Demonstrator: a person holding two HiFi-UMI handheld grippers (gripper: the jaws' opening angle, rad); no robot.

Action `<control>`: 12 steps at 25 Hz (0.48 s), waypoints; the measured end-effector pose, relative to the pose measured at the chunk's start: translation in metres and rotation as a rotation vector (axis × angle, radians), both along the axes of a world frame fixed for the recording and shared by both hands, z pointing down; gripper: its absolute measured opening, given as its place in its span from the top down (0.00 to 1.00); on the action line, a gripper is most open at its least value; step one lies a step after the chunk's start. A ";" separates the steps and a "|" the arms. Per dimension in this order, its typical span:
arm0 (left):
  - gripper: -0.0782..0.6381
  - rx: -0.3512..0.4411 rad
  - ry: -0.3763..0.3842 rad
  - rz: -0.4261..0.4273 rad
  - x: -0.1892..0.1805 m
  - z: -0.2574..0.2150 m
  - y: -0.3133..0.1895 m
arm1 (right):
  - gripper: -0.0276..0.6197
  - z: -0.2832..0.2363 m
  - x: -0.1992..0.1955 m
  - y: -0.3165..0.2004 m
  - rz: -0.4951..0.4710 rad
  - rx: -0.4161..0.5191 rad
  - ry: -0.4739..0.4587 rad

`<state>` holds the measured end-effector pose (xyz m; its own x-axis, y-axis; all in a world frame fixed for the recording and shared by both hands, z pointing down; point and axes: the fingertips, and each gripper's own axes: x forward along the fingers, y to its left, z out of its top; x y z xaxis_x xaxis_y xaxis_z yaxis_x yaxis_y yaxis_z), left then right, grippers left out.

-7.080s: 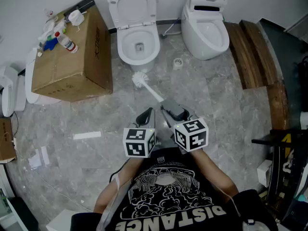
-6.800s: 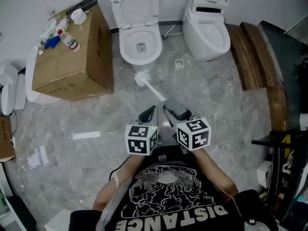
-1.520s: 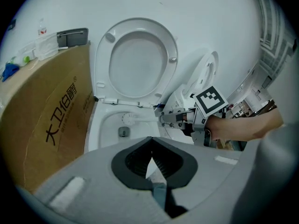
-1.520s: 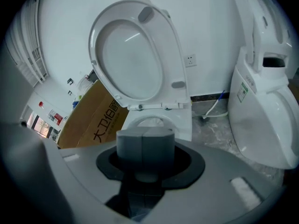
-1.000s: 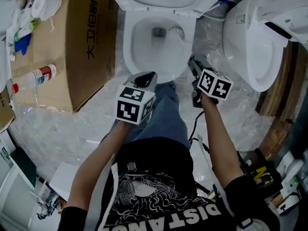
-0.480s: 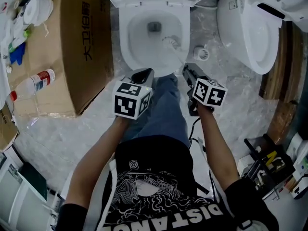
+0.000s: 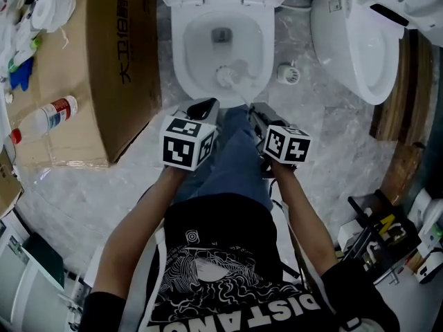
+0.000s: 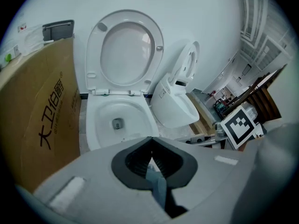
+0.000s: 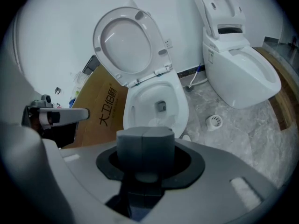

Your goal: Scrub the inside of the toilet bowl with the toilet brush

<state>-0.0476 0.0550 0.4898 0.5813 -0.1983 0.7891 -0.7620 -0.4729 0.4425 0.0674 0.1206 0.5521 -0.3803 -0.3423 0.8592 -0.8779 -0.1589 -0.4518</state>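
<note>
- Right gripper (image 9: 145, 136) — jaws clamped on the toilet brush (image 7: 225, 75), its bristle head inside the toilet bowl (image 7: 177, 55).
- Left gripper (image 8: 150, 154) — jaws together, empty, above the person's leg (image 7: 228, 164).

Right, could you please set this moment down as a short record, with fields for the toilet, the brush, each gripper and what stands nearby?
toilet: seat and lid raised, bowl open
toilet brush: head inside the bowl, near the front wall; handle runs back to the right gripper
right gripper: jaws closed on the brush handle, just in front of the bowl's rim
left gripper: jaws together, holding nothing, in front of the rim
cardboard box: on the floor left of the toilet
second toilet: to the right, lid raised
</note>
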 end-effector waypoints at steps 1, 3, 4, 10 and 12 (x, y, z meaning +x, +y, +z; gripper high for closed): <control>0.89 -0.001 -0.002 -0.008 -0.001 0.000 -0.001 | 0.71 0.000 -0.003 -0.002 -0.014 -0.001 -0.007; 0.89 0.001 -0.005 -0.023 -0.003 -0.001 -0.003 | 0.71 0.000 -0.010 -0.008 -0.049 -0.001 -0.015; 0.89 0.003 -0.006 -0.033 -0.004 -0.002 -0.005 | 0.70 0.000 -0.014 -0.012 -0.069 0.001 -0.019; 0.89 -0.005 -0.018 -0.128 -0.020 -0.003 -0.009 | 0.71 0.001 -0.038 -0.042 -0.184 0.019 -0.051; 0.89 -0.003 -0.024 -0.163 -0.025 -0.005 -0.011 | 0.71 0.002 -0.044 -0.055 -0.220 0.028 -0.059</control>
<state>-0.0722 0.0436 0.4850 0.5225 -0.2859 0.8033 -0.8389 -0.3409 0.4243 0.0233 0.0660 0.5537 -0.4977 -0.2685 0.8247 -0.8620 0.0470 -0.5048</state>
